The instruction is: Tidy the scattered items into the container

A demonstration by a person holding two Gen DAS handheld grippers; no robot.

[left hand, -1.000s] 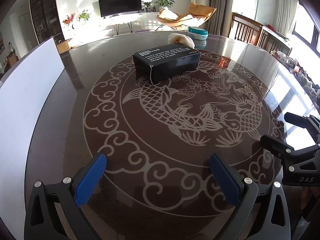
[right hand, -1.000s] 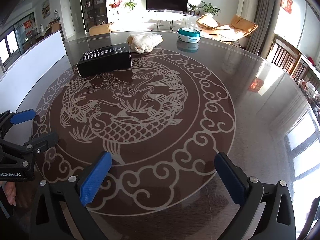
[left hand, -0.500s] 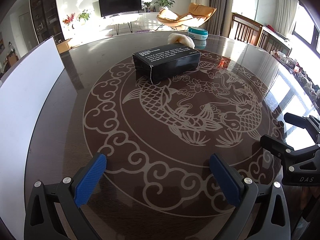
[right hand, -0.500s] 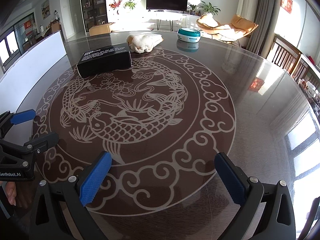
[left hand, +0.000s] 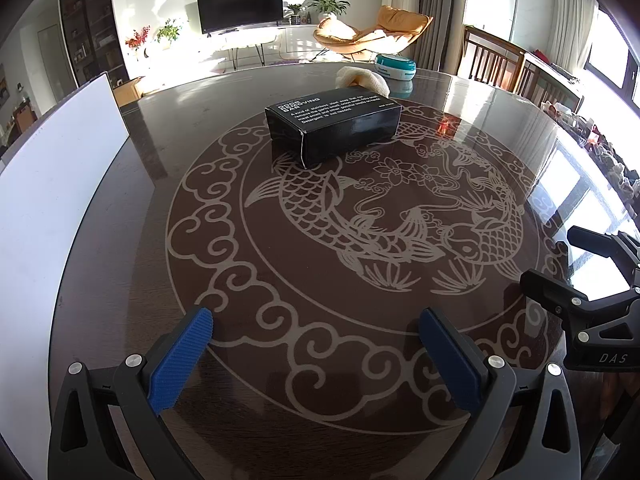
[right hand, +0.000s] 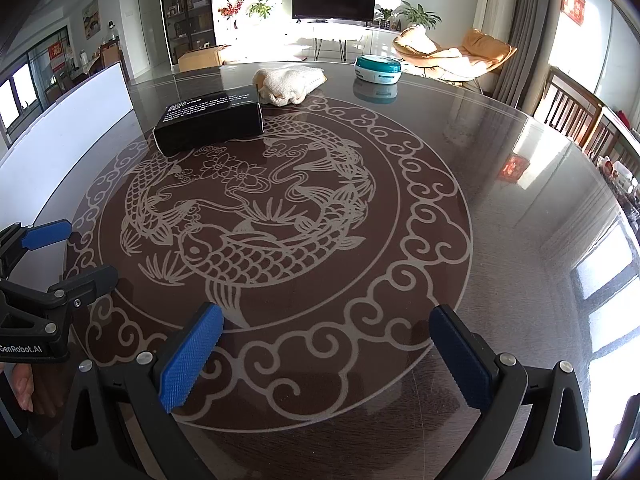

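A black box with white print lies on the far half of the round table. Behind it sits a cream knitted cloth, and further right a teal and white round tin. A white container wall stands along the table's left side. My left gripper hangs open over the near edge, holding nothing. My right gripper is open and holds nothing as well. Each gripper shows at the side of the other's view.
The dark glass table carries a pale fish and cloud pattern. Wooden chairs stand at the right rim. Beyond the table are a television, plants and an orange lounge chair. A hand shows at the lower left in the right wrist view.
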